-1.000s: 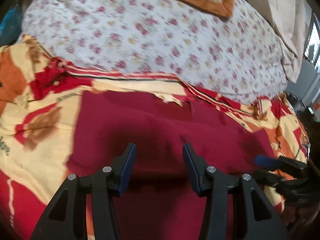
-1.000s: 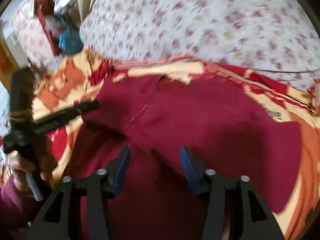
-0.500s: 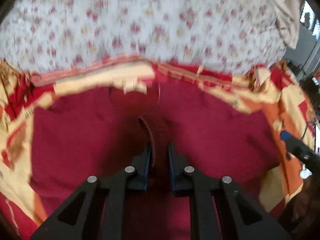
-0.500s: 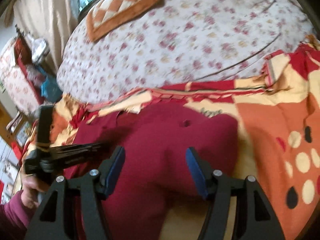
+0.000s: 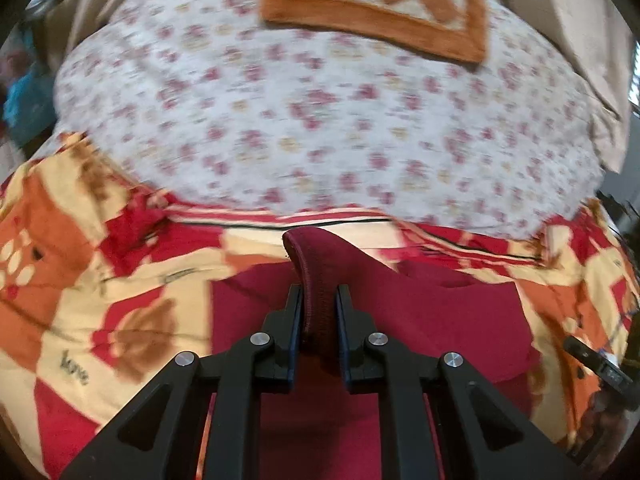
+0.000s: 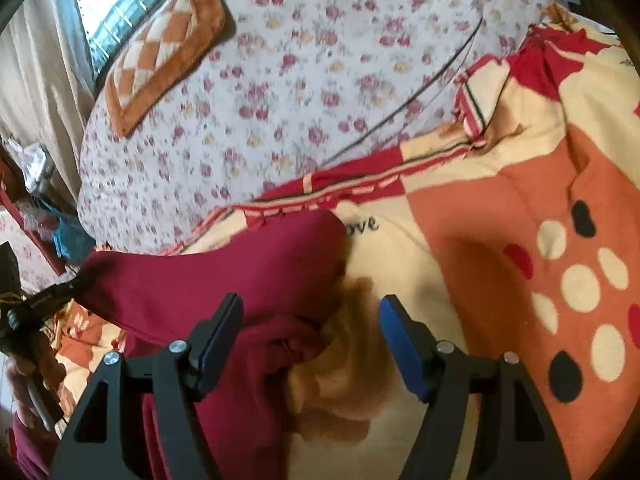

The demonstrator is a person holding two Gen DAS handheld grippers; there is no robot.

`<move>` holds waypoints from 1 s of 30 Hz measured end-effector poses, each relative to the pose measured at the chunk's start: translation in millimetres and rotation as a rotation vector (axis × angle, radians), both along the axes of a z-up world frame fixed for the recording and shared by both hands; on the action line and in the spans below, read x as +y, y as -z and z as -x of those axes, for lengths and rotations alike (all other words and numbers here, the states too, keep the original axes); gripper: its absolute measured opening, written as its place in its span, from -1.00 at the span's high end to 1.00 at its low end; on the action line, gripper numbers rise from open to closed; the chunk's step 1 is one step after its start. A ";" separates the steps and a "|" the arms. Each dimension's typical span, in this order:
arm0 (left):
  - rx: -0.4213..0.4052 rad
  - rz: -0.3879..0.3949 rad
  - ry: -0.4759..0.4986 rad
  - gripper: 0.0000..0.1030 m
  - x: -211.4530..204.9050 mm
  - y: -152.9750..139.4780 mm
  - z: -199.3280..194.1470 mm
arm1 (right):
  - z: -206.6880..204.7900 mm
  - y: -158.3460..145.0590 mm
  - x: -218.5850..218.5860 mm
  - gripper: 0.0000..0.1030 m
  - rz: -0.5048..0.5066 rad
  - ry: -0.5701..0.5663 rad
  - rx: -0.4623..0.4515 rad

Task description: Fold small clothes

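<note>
A dark red garment (image 5: 440, 320) lies on an orange, red and cream patterned blanket (image 5: 100, 300). My left gripper (image 5: 318, 312) is shut on a hemmed edge of the dark red garment and holds it lifted as a raised fold. In the right wrist view the garment (image 6: 224, 276) stretches up to the left, where the left gripper (image 6: 44, 300) pulls it. My right gripper (image 6: 310, 320) is open over the garment's right edge, one finger above cloth, the other above blanket (image 6: 500, 240).
A white floral bedsheet (image 5: 320, 120) covers the bed beyond the blanket. An orange checked mat (image 5: 380, 4) lies at the far side. A curtain and window (image 6: 100, 8) stand at the left. Clutter sits beside the bed (image 6: 36, 200).
My left gripper closed on the garment's edge and lifted it into a fold. My right gripper moved right, from over the garment's middle to its right edge, and stayed open.
</note>
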State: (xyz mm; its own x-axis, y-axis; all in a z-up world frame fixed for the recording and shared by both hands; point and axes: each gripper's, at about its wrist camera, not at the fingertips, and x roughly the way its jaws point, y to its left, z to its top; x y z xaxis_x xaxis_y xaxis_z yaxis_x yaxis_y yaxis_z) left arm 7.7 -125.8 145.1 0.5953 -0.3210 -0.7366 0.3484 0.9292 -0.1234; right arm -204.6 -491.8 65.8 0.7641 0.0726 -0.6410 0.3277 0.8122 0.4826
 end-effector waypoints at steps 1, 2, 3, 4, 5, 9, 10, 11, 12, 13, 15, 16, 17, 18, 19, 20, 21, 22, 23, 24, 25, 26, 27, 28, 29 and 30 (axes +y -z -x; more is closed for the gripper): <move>0.008 -0.002 -0.026 1.00 10.5 4.8 -2.6 | -2.9 2.0 2.6 -0.44 0.002 -0.009 0.016; 0.025 0.001 -0.056 1.00 23.5 11.6 -6.1 | -6.6 3.8 5.0 -0.44 0.004 -0.017 0.032; 0.052 0.006 -0.085 1.00 35.2 21.3 -9.7 | -9.9 5.0 6.6 -0.46 0.003 -0.024 0.044; 0.078 0.009 -0.101 1.00 42.3 31.0 -11.9 | -12.1 5.6 8.1 -0.47 0.000 -0.029 0.053; 0.112 0.014 -0.107 1.00 48.1 42.0 -13.8 | -15.9 6.4 9.8 -0.49 -0.005 -0.037 0.062; 0.171 0.023 -0.114 1.00 57.8 68.7 -10.1 | -28.9 7.2 20.1 -0.50 0.013 -0.078 0.097; 0.173 0.030 -0.114 1.00 57.8 70.2 -7.7 | -30.6 6.2 23.8 -0.50 0.024 -0.096 0.102; 0.175 0.035 -0.114 1.00 57.8 70.8 -6.3 | -31.7 4.9 28.6 -0.49 0.039 -0.117 0.104; 0.177 0.042 -0.113 1.00 57.8 71.1 -5.7 | -32.6 3.4 35.8 -0.49 0.067 -0.146 0.105; 0.177 0.048 -0.113 1.00 57.7 70.4 -5.4 | -33.8 2.5 44.6 -0.49 0.108 -0.177 0.113; 0.178 0.056 -0.113 1.00 57.0 67.7 -6.9 | -37.6 2.8 61.3 -0.43 0.200 -0.234 0.140; 0.177 0.061 -0.112 1.00 56.5 66.1 -6.4 | -40.4 4.0 72.7 -0.39 0.274 -0.268 0.159; 0.176 0.063 -0.111 1.00 55.6 65.3 -7.1 | -42.5 5.2 79.1 -0.20 0.328 -0.282 0.175; 0.175 0.063 -0.111 1.00 54.0 64.2 -7.2 | -46.7 7.0 86.7 0.18 0.408 -0.287 0.200; 0.175 0.064 -0.110 1.00 52.2 63.3 -6.3 | -50.9 8.4 91.1 0.40 0.464 -0.286 0.215; 0.176 0.067 -0.109 1.00 51.2 62.5 -6.1 | -54.9 9.0 92.5 0.63 0.483 -0.294 0.216; 0.177 0.069 -0.107 1.00 50.1 61.9 -5.0 | -57.9 8.7 91.2 0.67 0.476 -0.301 0.208; 0.177 0.073 -0.103 1.00 49.1 61.4 -3.5 | -58.5 7.1 88.0 0.71 0.468 -0.291 0.202; 0.177 0.080 -0.097 1.00 48.0 61.8 -0.3 | -54.4 3.5 82.2 0.74 0.439 -0.276 0.185; 0.180 0.082 -0.090 1.00 47.0 64.0 1.9 | -49.7 0.3 77.4 0.76 0.413 -0.260 0.169; 0.195 0.077 -0.074 1.00 44.1 70.1 4.5 | -41.9 -2.4 69.8 0.77 0.386 -0.236 0.159; 0.211 0.070 -0.062 1.00 41.9 77.4 5.3 | -34.5 -0.3 61.4 0.79 0.374 -0.208 0.177; 0.220 0.053 -0.061 1.00 40.1 84.4 6.0 | -30.5 5.3 55.9 0.94 0.364 -0.191 0.203; 0.224 0.028 -0.070 1.00 38.5 91.1 6.0 | -27.2 12.4 51.1 0.97 0.355 -0.177 0.230; 0.237 0.019 -0.079 1.00 38.7 99.3 5.6 | -23.7 20.1 47.2 0.96 0.357 -0.169 0.263; 0.249 0.033 -0.084 1.00 40.8 103.1 5.5 | -19.3 25.5 43.9 0.95 0.347 -0.174 0.286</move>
